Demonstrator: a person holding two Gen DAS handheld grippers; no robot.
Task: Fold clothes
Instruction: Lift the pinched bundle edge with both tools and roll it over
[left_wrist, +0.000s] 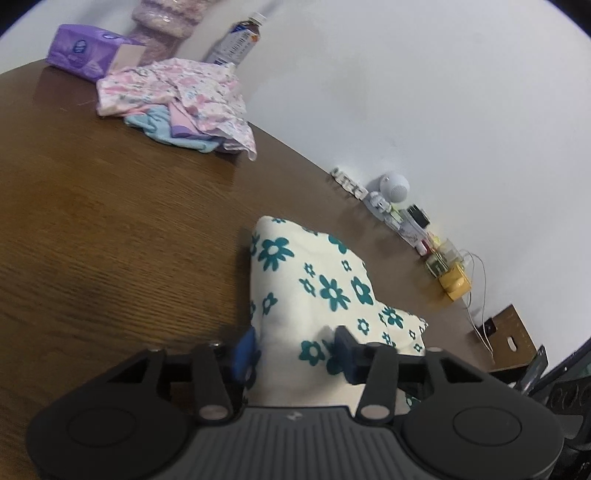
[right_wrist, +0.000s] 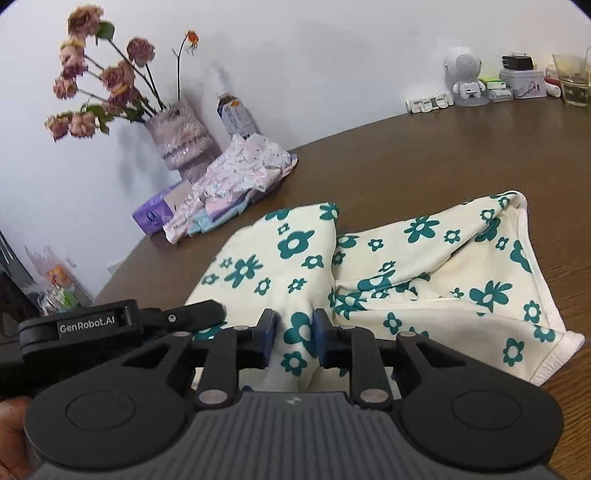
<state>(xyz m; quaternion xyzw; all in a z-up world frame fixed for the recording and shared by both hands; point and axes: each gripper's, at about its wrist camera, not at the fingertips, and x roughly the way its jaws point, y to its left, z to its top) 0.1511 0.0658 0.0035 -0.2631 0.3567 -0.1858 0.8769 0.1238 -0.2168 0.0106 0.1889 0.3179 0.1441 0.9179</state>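
So the cream cloth with teal flowers (right_wrist: 424, 266) is spread over the brown desk (left_wrist: 110, 229), and both tools are right in it. The right tool (right_wrist: 294, 338) has a bunched ridge of the cloth between its blue pads (right_wrist: 267, 341), and the fabric fills the narrow gap, so it looks clamped on that fold. The rest of the cloth fans out ahead of this tool and off to its right, with a hemmed edge lying flat on the desk at the far right. The left tool (left_wrist: 295, 349) sits wider; a raised hump of the same cloth runs up between its fingers (left_wrist: 245, 350) and stretches on ahead of it. The fabric touches both pads, but a real squeeze is hard to call from this angle.

Well ahead of the left tool and to its left sits a small pile of pink and blue clothes (left_wrist: 177, 99), next to a purple tissue pack (left_wrist: 83, 50) and a bottle (left_wrist: 236, 37). In the right tool's view a vase of dried roses (right_wrist: 181, 133) stands behind that pile, against the wall.
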